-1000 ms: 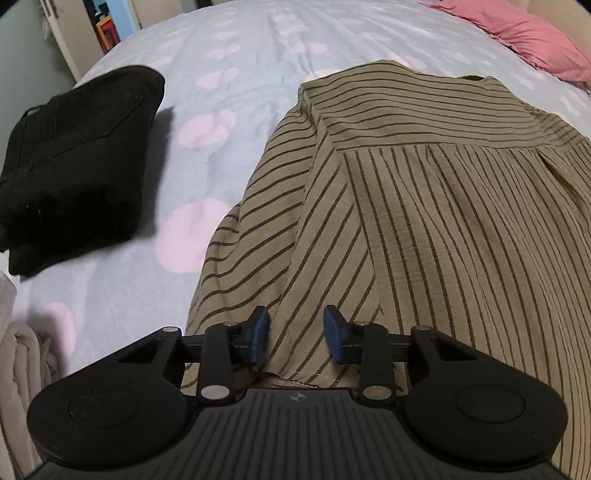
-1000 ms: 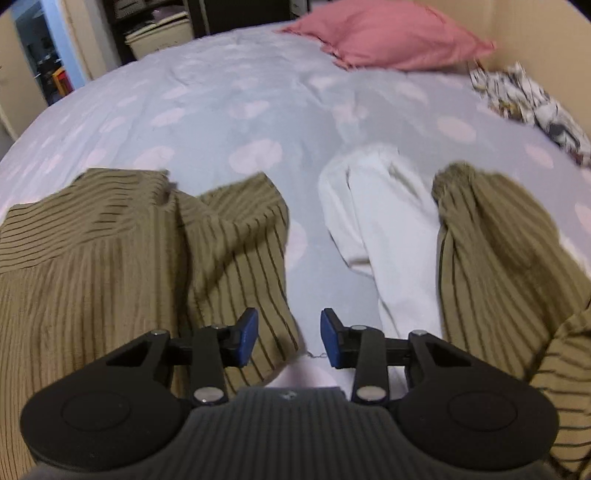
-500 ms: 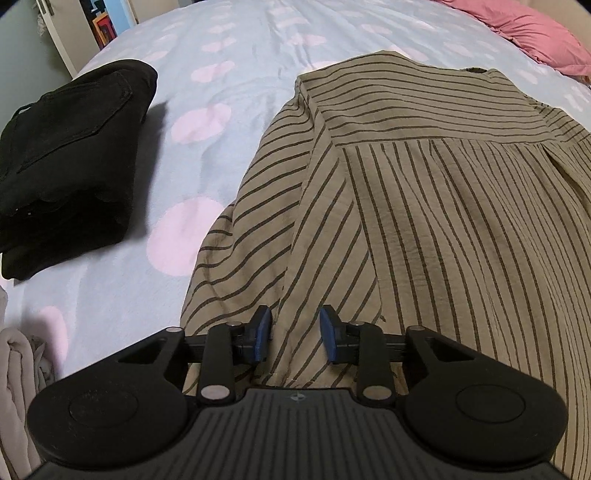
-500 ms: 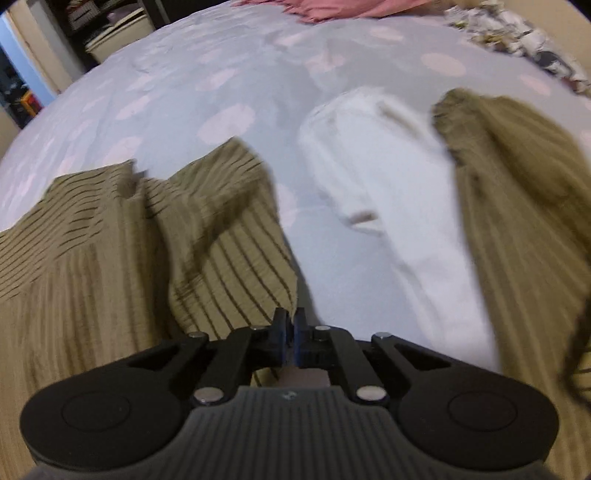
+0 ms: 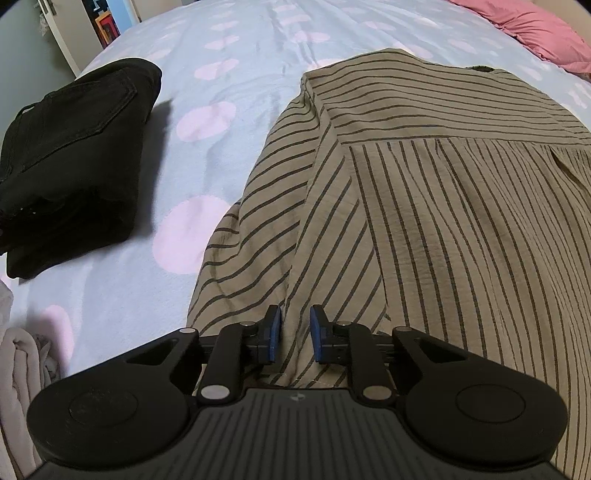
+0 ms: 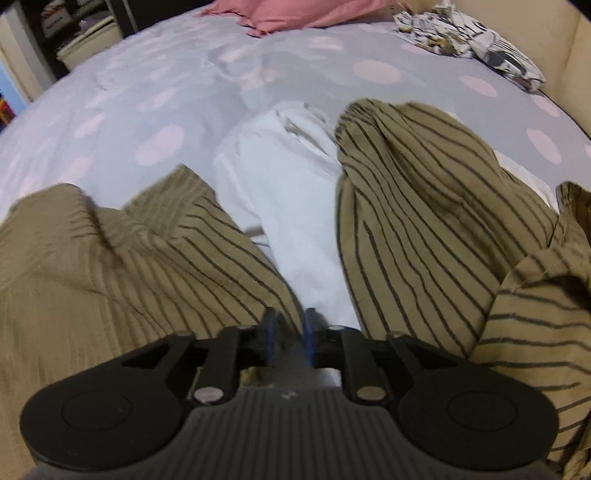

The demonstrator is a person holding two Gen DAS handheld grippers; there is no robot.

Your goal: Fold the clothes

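Note:
A tan shirt with dark stripes (image 5: 424, 221) lies spread back-up on the bed. My left gripper (image 5: 295, 339) hangs over its near hem by the left side seam. Its blue pads are closing, with a fold of the hem in the gap and no press showing. In the right wrist view the same shirt (image 6: 110, 266) fills the left, and a bunched striped sleeve (image 6: 424, 206) lies to the right. My right gripper (image 6: 290, 338) sits at the shirt's right edge. Its jaws are opening and stand a little apart, with no fabric clearly pinched.
Folded black trousers (image 5: 70, 155) lie at the left on the pale blue spotted sheet (image 5: 229, 48). A white garment (image 6: 291, 206) lies between shirt body and sleeve. Pink pillow (image 6: 295, 11) and a patterned cloth (image 6: 472, 33) lie at the far end; pale cloth (image 5: 22, 369) is bunched near left.
The left jaws have narrowed over the hem without the hand moving. The right jaws shut, then parted again, and the right gripper slid sideways along the shirt's edge toward the white garment.

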